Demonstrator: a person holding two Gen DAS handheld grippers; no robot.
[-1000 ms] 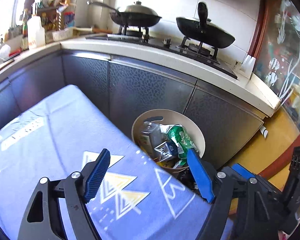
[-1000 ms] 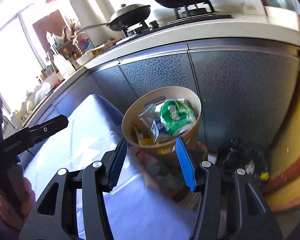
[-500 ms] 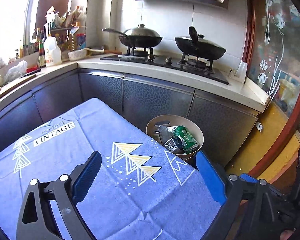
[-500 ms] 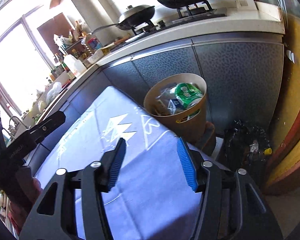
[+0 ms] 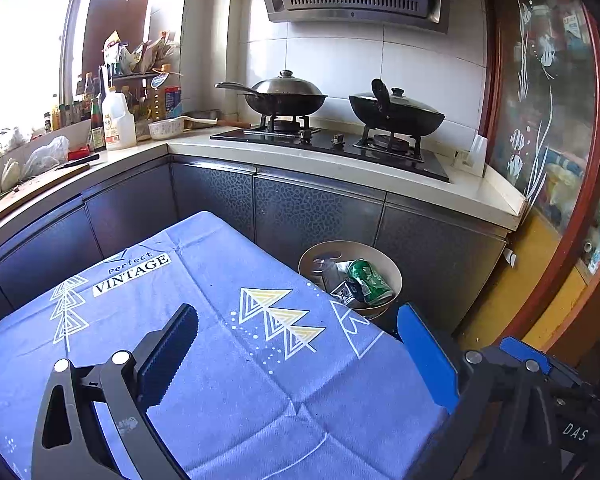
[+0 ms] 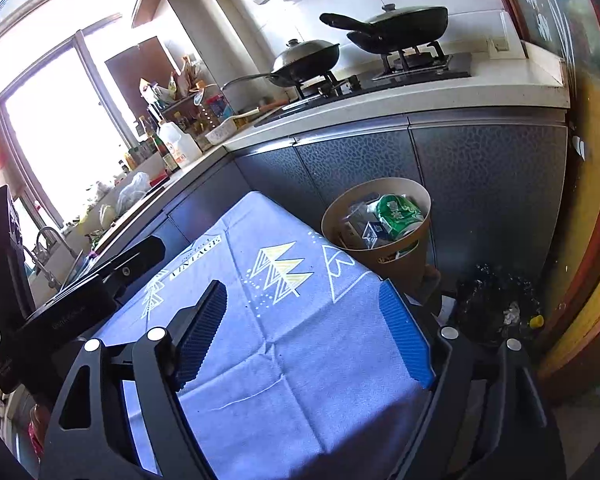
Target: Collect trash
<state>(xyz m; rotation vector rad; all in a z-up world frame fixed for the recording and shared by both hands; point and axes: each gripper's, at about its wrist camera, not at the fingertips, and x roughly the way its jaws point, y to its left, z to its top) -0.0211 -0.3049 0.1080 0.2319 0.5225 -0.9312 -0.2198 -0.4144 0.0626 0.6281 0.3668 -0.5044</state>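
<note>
- Several pieces of trash filled a tan round bin (image 5: 394, 276) that stood on the floor against the dark cabinet doors (image 5: 316, 216), just past the far corner of the table.
- On top of the heap lay a crushed green can (image 5: 370, 282), tilted, with a small dark blue carton (image 5: 346, 292) touching it and a grey crumpled wrapper (image 5: 326, 270) behind; in the right wrist view the same can (image 6: 400, 214) sat near the rim of the bin (image 6: 384, 268).
- A blue cloth (image 5: 228, 360) printed with yellow and white triangles and the word VINTAGE covered the table.
- The left gripper (image 5: 298, 354) hovered above the cloth, its blue-padded fingers spread wide with nothing between them.
- The right gripper (image 6: 302, 330) was likewise spread and empty above the cloth, aimed toward the bin.
- Beside the bin on the floor lay a black bag (image 6: 496, 304).
</note>
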